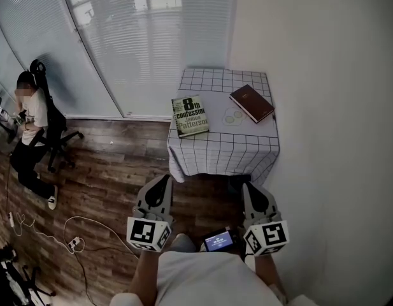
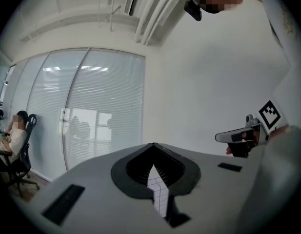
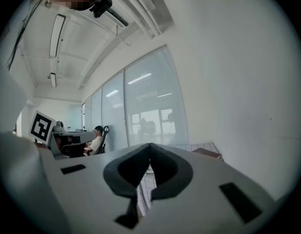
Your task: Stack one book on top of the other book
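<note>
- Over at the far left, one person [image 1: 32,110] sits in a black office chair [image 1: 56,121] beside the closed white blinds [image 1: 151,37].
- White cables [image 1: 62,231] trail over the wooden plank floor [image 1: 107,171].
- Of the two grippers, the left gripper [image 1: 163,180] is held low, short of the table, its jaws pressed together on nothing.
- One small table under a white grid-checked cloth [image 1: 221,155] carries two books, both flat and well apart.
- The green-and-cream paperback book [image 1: 190,115] lies at the table's left edge.
- A small lit screen [image 1: 220,240] sits between the grippers.
- One round clear disc [image 1: 232,116] lies between the books.
- The right gripper [image 1: 248,187] is likewise closed and empty.
- The dark red-brown hardcover book [image 1: 251,102] lies towards the far right.
- A plain white wall [image 1: 323,107] hems the table's right side.
</note>
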Demonstrator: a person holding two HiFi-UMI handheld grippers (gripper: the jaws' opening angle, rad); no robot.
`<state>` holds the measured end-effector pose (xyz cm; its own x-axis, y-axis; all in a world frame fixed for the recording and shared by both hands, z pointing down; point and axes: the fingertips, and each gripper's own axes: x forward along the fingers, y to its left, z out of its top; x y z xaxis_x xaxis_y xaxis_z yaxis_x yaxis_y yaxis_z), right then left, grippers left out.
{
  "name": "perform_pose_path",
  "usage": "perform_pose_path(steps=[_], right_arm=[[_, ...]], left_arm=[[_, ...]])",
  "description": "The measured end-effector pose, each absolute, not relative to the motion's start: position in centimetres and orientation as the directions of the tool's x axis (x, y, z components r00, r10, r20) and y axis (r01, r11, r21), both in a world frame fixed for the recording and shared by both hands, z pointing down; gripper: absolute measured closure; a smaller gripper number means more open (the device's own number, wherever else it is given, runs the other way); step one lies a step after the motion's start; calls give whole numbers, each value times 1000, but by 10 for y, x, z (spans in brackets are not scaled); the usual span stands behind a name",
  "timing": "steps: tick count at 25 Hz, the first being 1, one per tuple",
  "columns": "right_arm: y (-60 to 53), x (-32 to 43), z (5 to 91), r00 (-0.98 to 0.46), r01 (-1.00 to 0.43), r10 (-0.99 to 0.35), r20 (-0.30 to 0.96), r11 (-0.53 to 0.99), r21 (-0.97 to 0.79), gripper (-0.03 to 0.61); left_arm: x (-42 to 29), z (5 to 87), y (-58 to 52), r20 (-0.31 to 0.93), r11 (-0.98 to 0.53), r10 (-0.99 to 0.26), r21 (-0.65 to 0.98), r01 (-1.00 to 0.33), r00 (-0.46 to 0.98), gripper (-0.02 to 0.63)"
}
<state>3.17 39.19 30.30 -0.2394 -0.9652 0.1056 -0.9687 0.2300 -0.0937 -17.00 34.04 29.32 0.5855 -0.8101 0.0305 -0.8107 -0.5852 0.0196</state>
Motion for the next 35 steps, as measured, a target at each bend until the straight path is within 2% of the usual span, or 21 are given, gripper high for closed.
perform_pose_path(steps=[15, 35], right_arm=[[343, 61, 321, -162, -987, -977, 137, 159, -36, 572], [137, 47, 348, -173, -985, -963, 207, 170, -29, 572]], left_arm=[[-141, 319, 279, 62, -599, -798, 27, -800, 600, 606], [-158, 343, 70, 90, -573, -814, 31, -819, 573, 606]])
